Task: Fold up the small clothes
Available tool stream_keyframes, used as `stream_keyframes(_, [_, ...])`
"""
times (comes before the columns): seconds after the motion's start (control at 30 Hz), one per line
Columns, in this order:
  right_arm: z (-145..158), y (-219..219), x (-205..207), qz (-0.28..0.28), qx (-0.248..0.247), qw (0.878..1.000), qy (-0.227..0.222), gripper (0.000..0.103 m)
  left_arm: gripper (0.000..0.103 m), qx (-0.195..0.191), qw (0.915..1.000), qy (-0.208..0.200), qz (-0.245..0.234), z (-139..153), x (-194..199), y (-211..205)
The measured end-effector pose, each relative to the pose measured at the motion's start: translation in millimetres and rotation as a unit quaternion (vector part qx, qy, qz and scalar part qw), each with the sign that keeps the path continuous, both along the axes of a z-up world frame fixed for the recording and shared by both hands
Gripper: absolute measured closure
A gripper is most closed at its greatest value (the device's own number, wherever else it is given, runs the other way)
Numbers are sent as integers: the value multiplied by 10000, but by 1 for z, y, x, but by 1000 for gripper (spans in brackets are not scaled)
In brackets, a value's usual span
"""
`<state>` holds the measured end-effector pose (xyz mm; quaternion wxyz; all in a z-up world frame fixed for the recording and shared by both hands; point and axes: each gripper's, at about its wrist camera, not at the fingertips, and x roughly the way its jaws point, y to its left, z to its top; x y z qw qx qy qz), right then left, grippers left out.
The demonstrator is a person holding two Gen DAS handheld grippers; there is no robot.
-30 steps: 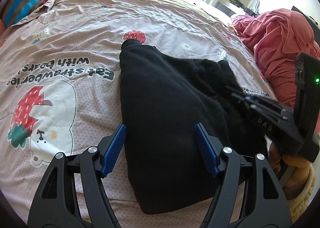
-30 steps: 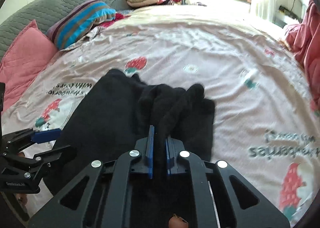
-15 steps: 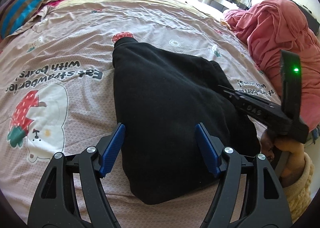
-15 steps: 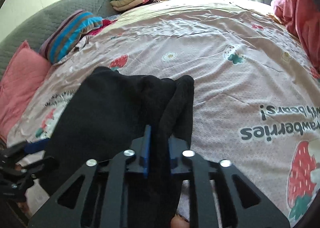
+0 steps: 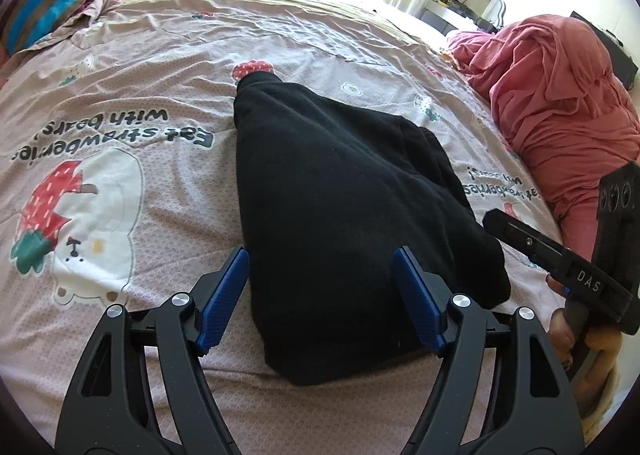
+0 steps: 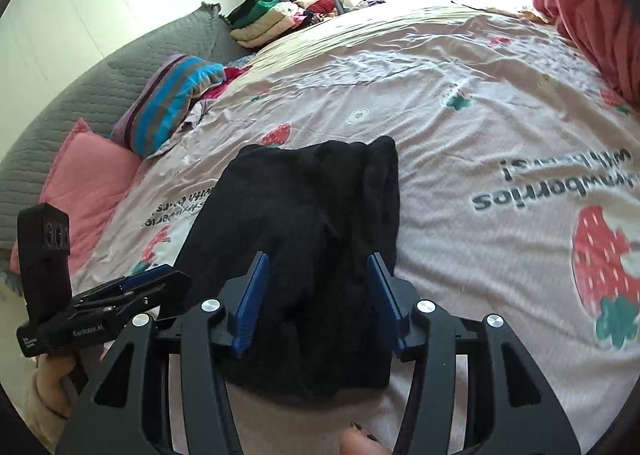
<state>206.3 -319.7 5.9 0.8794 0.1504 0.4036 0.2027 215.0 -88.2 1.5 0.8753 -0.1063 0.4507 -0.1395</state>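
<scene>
Currently, black garment [image 5: 344,211] lay folded on the bed [image 5: 312,39], approx. centre of pink strawberry-print cover, one narrow end near a printed strawberry. Left hand-held gripper [image 5: 322,295] hovered over garment's near end, jaws wide, pads not pressing cloth. Right hand-held gripper [image 6: 316,295] sat at garment's right side; jaws had just been opening, now part-way apart, black fabric between them but pads clear of it. Striped pillow [image 6: 168,103] and stacked clothes [image 6: 276,15] at far edge; red bedding [image 5: 560,103] bunched to the right.
</scene>
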Motion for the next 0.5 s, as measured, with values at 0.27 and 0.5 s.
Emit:
stream_keyframes(0.27, [6,0,-6,273,319,9991,102,53,35,-260,9996,-10,141,5,-12,22])
stream_keyframes(0.5, [-14,10,21,331,750,9942,699,63,50,-425,9985,327,-52,-11,-10,14])
